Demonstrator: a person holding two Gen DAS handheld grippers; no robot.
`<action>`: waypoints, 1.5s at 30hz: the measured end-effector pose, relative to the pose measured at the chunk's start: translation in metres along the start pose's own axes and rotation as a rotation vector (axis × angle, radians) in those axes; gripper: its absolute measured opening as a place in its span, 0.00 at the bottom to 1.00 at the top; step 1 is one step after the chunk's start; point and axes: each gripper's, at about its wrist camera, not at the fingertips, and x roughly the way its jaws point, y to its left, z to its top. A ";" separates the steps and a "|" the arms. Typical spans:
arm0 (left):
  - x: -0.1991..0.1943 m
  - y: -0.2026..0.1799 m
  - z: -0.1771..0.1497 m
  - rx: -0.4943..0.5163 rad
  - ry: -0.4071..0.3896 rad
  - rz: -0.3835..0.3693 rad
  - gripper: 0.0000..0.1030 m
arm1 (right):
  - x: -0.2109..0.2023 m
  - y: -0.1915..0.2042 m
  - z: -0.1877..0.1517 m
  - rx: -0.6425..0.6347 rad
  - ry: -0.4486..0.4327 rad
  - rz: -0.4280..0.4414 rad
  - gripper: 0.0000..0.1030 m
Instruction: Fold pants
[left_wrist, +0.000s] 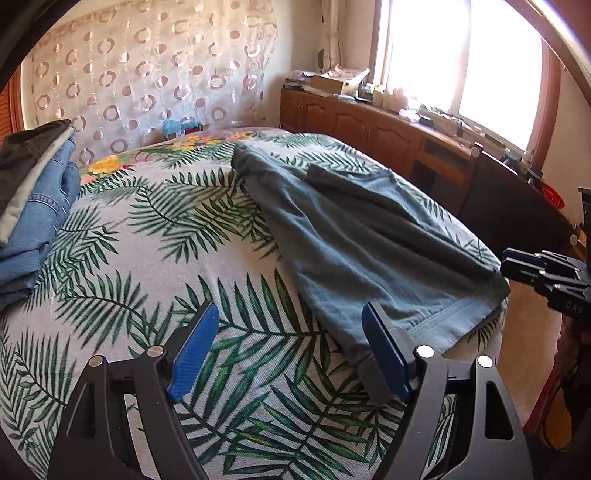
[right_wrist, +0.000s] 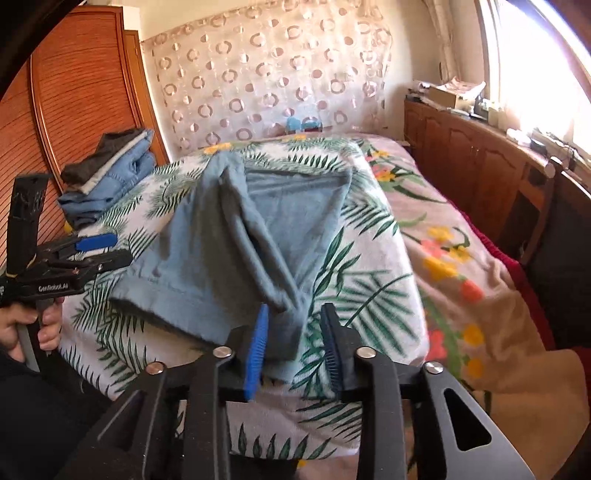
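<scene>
The soft grey-blue fabric pants (right_wrist: 236, 236) lie on the leaf-printed bedspread (left_wrist: 147, 258), long axis running from the near bed edge away toward the circle-patterned curtain (right_wrist: 266, 74). A hem end lies between the right gripper (right_wrist: 295, 347) jaws, which stand apart; the left pad touches cloth, the right pad stands clear. The left gripper (left_wrist: 291, 347), lettered "GenRobot.AI", has jaws wide apart; the pants' hem lies beside its right pad.

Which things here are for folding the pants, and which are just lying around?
For the job: pants, bed, left gripper, right gripper.

Just lying about: folded clothes pile, cabinet with clutter on top, curtain, wardrobe.
</scene>
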 end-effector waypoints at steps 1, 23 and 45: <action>-0.001 0.001 0.001 -0.001 -0.005 0.004 0.78 | -0.001 -0.001 0.004 0.002 -0.010 0.001 0.31; -0.029 0.035 0.033 -0.046 -0.112 0.052 0.78 | 0.072 0.028 0.086 -0.145 -0.014 0.086 0.46; -0.022 0.042 0.024 -0.077 -0.098 0.051 0.78 | 0.175 0.053 0.147 -0.235 0.209 0.135 0.36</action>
